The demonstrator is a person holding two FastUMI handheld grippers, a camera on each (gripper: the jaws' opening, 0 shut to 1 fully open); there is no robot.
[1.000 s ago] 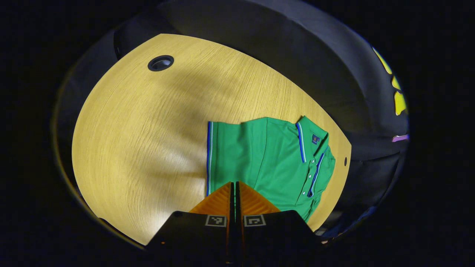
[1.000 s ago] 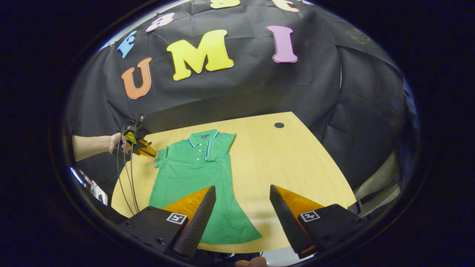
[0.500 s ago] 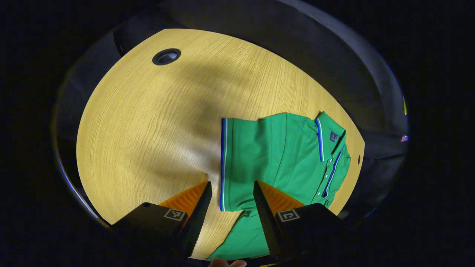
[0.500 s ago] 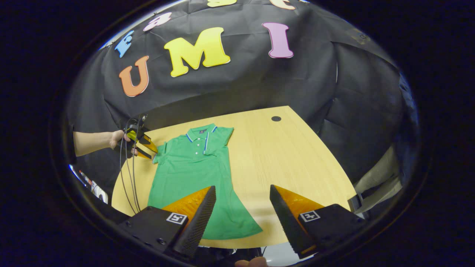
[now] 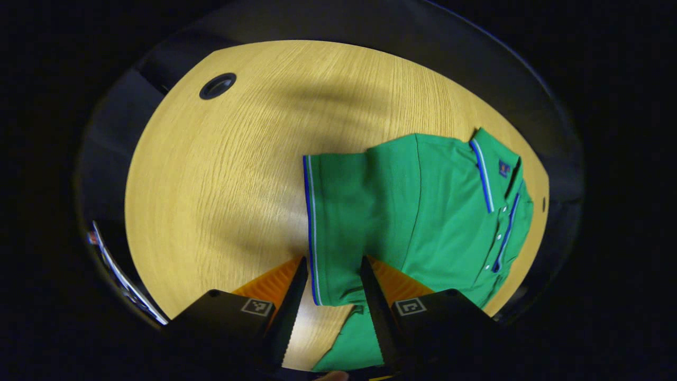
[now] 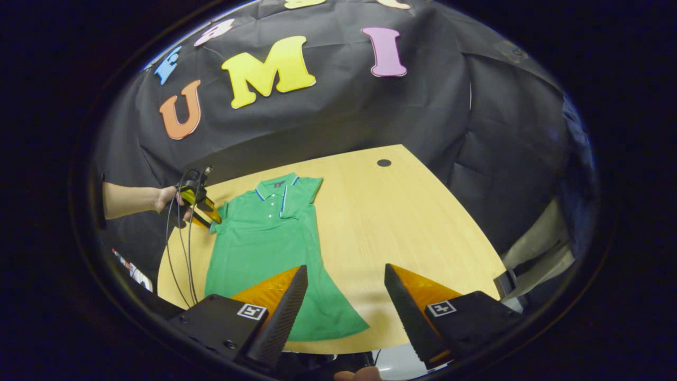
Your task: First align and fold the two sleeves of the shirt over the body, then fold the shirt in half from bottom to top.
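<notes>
**Both grippers parted over the green shirt**

The left gripper (image 5: 329,270) stood with jaws parted, straddling the striped cuff of the sleeve (image 5: 338,227) without pressing it. The right gripper (image 6: 345,278) hung wide apart above the hem. The shirt (image 6: 264,254) lay flat on the wooden table (image 6: 412,227), black cloth behind. The right gripper view caught a hand (image 6: 168,198) holding the left gripper beside the shirt's shoulder. One sleeve lay folded across the chest.

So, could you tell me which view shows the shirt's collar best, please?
The left gripper view: the collar is close, its striped edge and button placket clear. The right gripper view shows the collar far off and small, though the whole shirt is visible there.
</notes>
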